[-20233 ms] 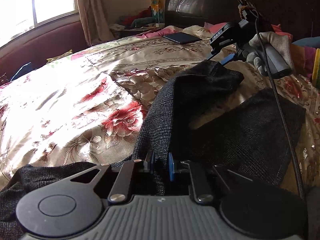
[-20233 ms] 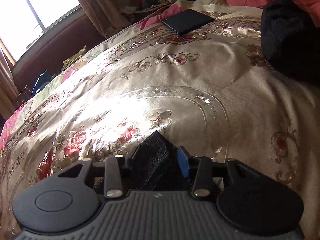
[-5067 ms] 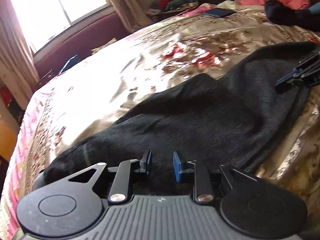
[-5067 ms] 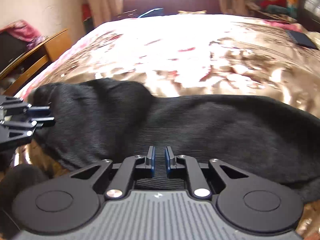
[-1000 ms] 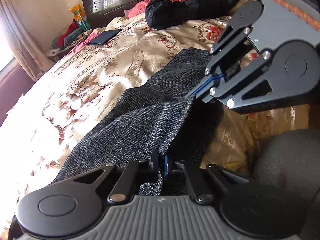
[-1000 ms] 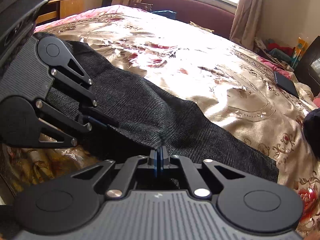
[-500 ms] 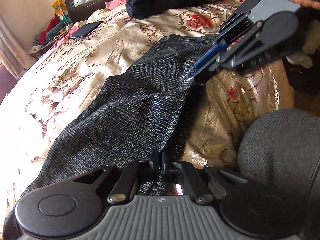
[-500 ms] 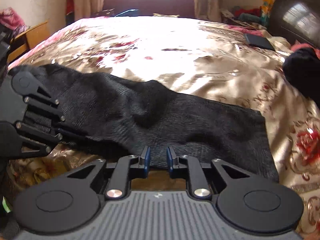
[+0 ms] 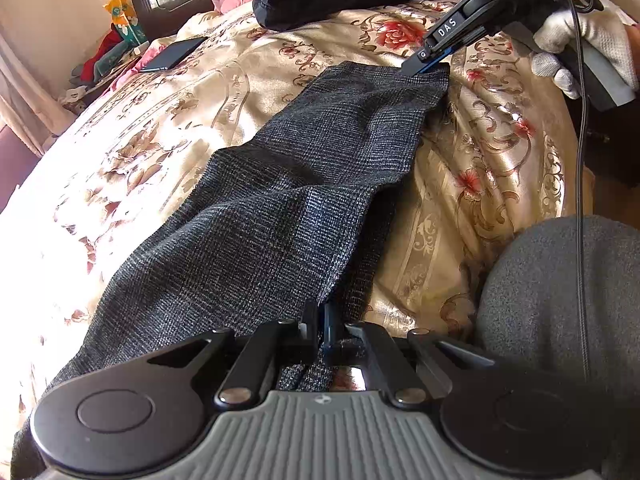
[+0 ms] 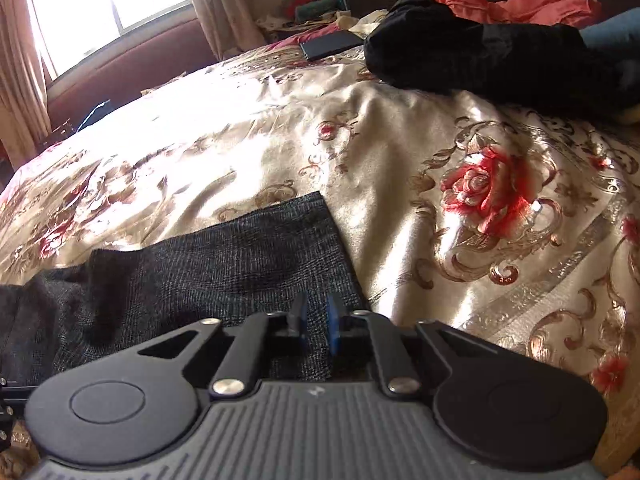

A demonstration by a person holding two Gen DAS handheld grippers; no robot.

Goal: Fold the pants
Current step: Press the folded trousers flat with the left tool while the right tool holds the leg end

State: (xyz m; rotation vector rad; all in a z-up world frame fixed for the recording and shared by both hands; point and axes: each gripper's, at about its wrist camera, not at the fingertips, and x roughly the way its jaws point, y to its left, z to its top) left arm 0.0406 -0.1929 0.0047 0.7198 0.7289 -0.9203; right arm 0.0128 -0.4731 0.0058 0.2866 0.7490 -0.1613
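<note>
Pants (image 9: pixel 288 200) lie flat lengthwise on the bed (image 9: pixel 500 168), on the floral gold bedspread, running from the left gripper (image 9: pixel 320 330) up to the hem end near the right gripper (image 9: pixel 426 65).

L gripper: clenched on the near edge of the pants, cloth bunched between the blue pads, jaws nearly touching.

R gripper (image 10: pixel 316 322): released, jaws w/ a clear gap, nothing pinched. In right wrist view it sits over the hem corner of the pants (image 10: pixel 248 264); touching the cloth or just above it, can't tell. In left wrist view its tip is at the far hem corner, held by a white-gloved hand (image 9: pixel 576 48).

Black clothes pile (image 10: pixel 480 56) + pink cloth (image 10: pixel 540 4) near the headboard, well apart from the pants. Dark phone (image 9: pixel 172 54) on the far side of the bed.
</note>
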